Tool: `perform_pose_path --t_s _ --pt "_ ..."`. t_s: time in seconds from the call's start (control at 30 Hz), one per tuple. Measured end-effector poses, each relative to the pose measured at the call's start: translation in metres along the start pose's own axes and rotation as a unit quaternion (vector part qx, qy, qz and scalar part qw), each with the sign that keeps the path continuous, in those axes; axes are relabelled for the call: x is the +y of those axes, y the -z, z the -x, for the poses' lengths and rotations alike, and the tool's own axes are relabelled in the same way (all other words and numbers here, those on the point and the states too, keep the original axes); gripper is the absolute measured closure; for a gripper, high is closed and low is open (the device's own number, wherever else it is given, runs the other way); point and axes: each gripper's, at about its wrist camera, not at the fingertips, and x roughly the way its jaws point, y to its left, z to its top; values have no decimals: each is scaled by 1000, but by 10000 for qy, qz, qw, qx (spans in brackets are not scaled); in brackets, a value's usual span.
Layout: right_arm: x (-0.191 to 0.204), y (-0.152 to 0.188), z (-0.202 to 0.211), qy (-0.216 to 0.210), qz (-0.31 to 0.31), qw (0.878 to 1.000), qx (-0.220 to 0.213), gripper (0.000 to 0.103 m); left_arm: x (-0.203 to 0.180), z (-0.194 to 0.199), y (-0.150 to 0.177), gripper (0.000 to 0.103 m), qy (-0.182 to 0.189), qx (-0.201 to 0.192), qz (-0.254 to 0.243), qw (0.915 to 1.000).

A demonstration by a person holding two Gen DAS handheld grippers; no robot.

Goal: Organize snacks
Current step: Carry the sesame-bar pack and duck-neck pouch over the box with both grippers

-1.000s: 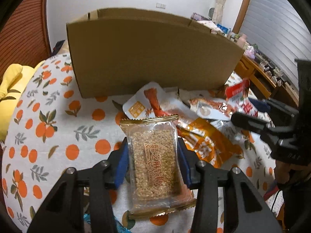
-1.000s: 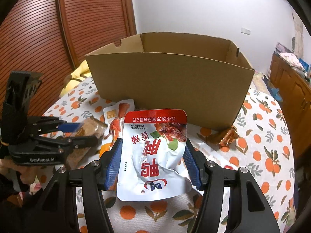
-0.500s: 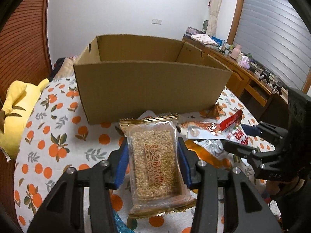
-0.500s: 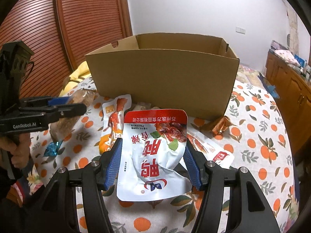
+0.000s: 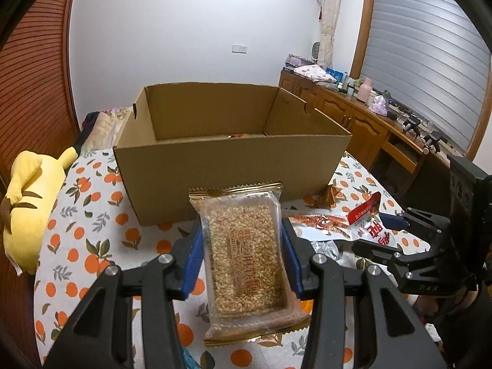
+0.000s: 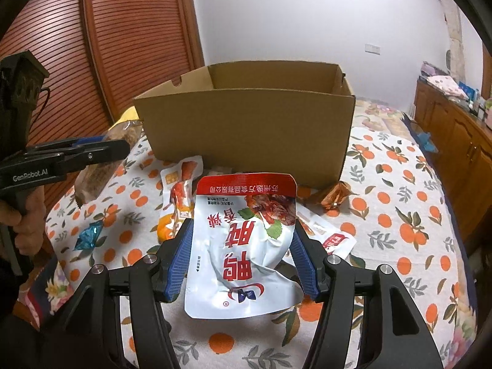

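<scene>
Fingers of the left gripper (image 5: 241, 256) are clamped on a sesame bar (image 5: 246, 263), one blue pad on each long side, so its long axis runs forward along the fingers toward the cardboard box (image 5: 233, 166). The box stands ahead and a little lower, open side up, its near wall between the bar and the inside. I judge the bar must pass over this wall. The right gripper (image 6: 241, 259) grips a white and red pouch (image 6: 246, 246) the same way, lower above the tablecloth (image 6: 399, 215), facing the same box; the left one looks nearer to dropping.
</scene>
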Motion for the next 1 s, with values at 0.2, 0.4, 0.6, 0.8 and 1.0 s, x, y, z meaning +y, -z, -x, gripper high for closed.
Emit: perform_pose_path --t_s 0.2,0.4,0.6,0.8,1.0 --pt "1 -9 10 4 28 9999 -123 41 -2 3 -14 58 -17 -101 -80 9999" --pt "3 -31 16 52 150 9995 -289 41 -4 5 -33 58 -60 -235 -202 9995" --pt "5 -61 19 46 221 9986 -483 41 -5 5 -57 58 -127 -378 -339 9986" --pt "7 -87 18 88 286 9978 -587 41 -2 3 -74 58 -132 -453 -394 9981" --pt "9 -100 11 155 376 9975 -573 41 -4 2 -88 58 -92 -503 -516 9974"
